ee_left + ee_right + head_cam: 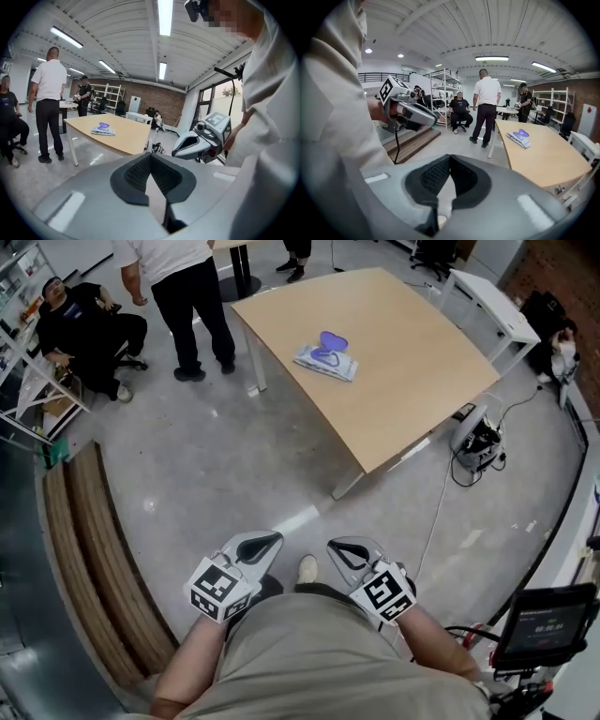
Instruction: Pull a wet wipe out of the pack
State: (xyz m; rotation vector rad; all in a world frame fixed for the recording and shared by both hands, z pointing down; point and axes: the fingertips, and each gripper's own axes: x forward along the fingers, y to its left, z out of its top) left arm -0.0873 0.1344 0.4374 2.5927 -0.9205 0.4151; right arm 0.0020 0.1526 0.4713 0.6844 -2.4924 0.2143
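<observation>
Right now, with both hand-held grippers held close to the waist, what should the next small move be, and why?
Probably step toward the table: the wet wipe pack lies on it, far beyond reach, while the left hand-held gripper and right hand-held gripper sit shut and empty at the waist.

Item: 1 wet wipe pack (324, 361), soft, pale with blue print.
Lid: a purple flap (331, 341) is seen raised on top.
Pose: laid flat, set slantwise.
Place: near the middle of the light wooden surface (412, 381), touched by nothing.
</observation>
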